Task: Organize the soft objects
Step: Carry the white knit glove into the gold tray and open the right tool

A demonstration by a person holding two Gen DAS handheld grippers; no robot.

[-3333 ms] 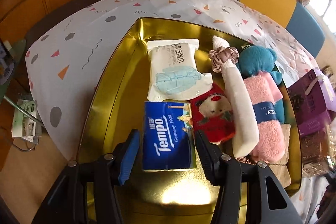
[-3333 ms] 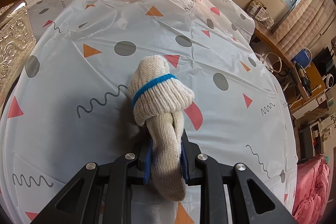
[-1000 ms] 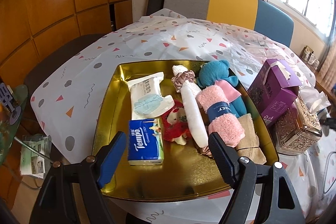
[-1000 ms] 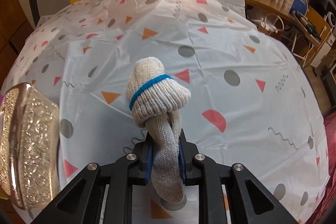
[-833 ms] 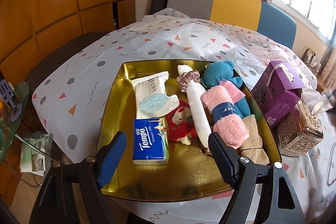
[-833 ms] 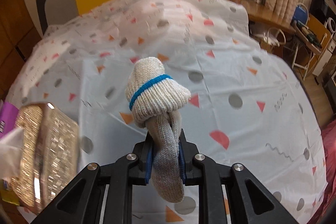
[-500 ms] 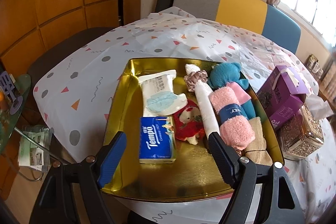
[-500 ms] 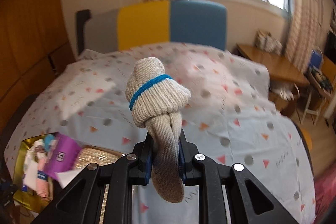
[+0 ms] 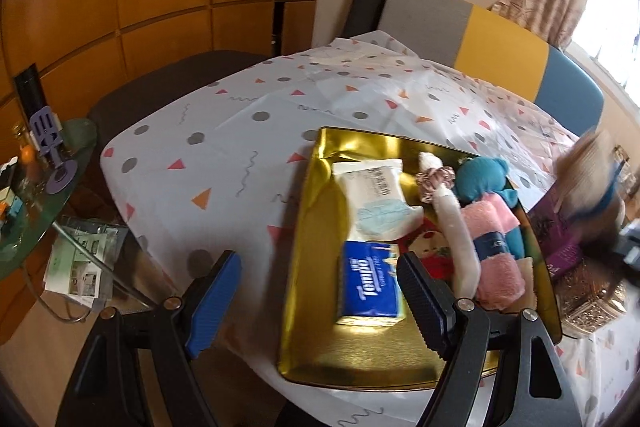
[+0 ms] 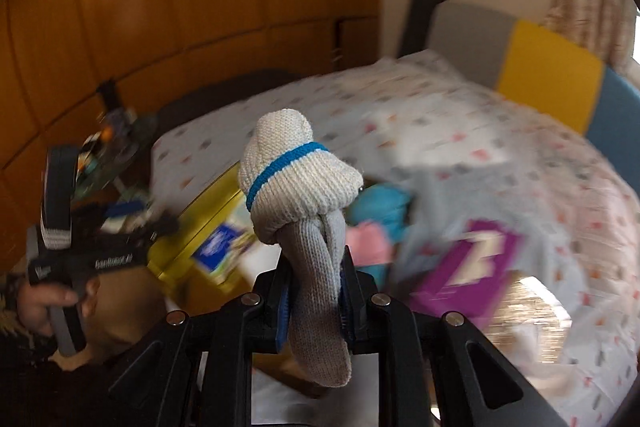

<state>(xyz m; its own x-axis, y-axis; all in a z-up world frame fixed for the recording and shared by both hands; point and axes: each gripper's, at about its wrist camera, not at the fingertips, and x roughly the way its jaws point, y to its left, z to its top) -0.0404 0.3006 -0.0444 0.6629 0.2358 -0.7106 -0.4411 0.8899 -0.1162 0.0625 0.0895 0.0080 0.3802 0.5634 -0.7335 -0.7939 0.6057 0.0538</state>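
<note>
My right gripper (image 10: 314, 291) is shut on a rolled cream sock with a blue band (image 10: 298, 183) and holds it in the air above the table, facing the gold tray (image 10: 192, 227). The sock shows as a blur at the right edge of the left wrist view (image 9: 588, 179). My left gripper (image 9: 316, 291) is open and empty, held off the tray's near left corner. The gold tray (image 9: 320, 347) holds a blue Tempo tissue pack (image 9: 370, 283), a white wipes pack (image 9: 374, 195), a red plush, a white roll, a pink towel (image 9: 496, 251) and a teal plush (image 9: 482, 175).
A purple box (image 9: 560, 239) and an ornate gold tissue box (image 9: 588, 303) stand right of the tray. A glass side table (image 9: 40, 187) with small items is at the left. A grey, yellow and blue bench (image 9: 500, 47) runs behind the table.
My right gripper has swung left with the sock, from over the bare tablecloth to facing the tray. My left gripper has pulled back and shifted left of the tray, staying open.
</note>
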